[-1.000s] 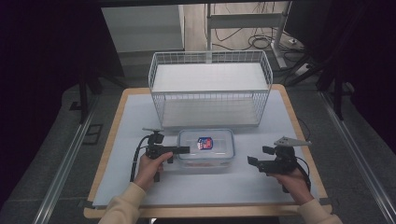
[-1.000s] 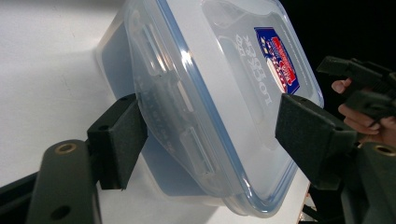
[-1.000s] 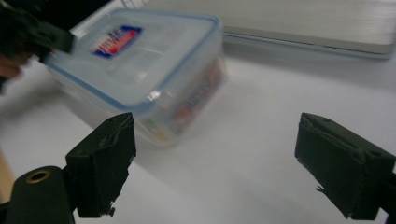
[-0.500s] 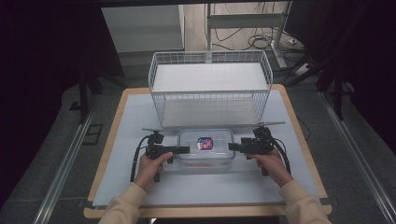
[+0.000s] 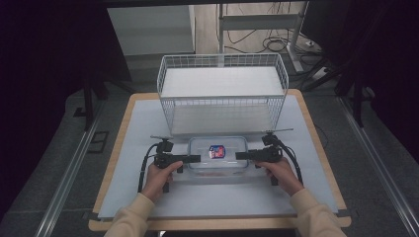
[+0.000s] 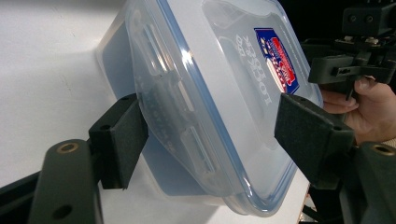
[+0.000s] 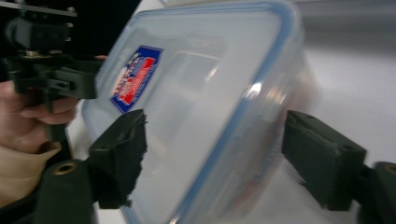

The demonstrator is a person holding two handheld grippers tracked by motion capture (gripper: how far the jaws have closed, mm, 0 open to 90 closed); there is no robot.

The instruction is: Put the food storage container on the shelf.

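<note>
Container (image 5: 218, 153), a clear plastic box with a blue-sealed lid, lies flat near the front of the white table (image 5: 133, 128), just before the wire basket (image 5: 222, 94), probably placed for a two-handed lift. Both hands reach in level from opposite ends. The left gripper (image 5: 195, 158) pinches the box's left end, one pad against the wall, the other over the lid. The right gripper (image 5: 240, 155) straddles the right end; its jaws have just been closing, pads not yet touching.
</note>
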